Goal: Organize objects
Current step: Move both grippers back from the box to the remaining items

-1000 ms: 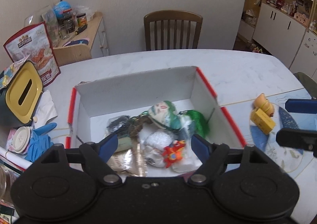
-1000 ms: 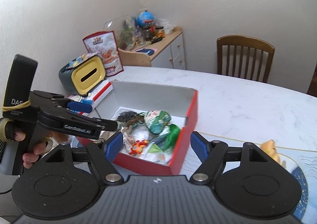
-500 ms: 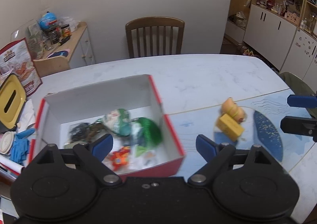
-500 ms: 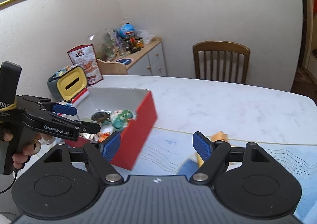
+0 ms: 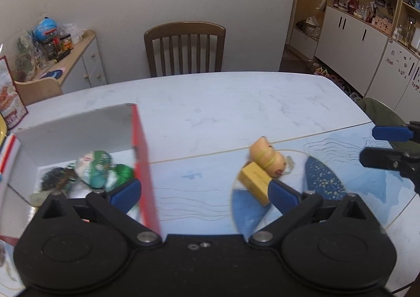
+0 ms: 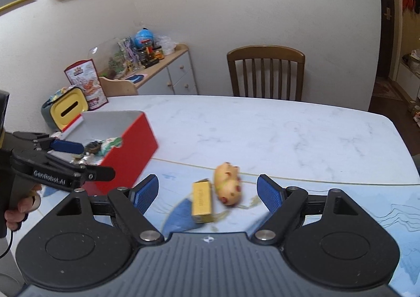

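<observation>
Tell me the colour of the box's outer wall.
Red, shown best in the right wrist view.

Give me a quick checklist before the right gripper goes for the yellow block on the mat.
1. Right gripper open and empty: ok.
2. Yellow block lined up between its fingers: ok.
3. Block clear of the pig toy: not ok, they lie side by side, maybe touching.
4. Left gripper out of the way: ok in the right wrist view, off beside the red box.
5. Room left in the box: cannot tell, its contents are partly hidden.
</observation>
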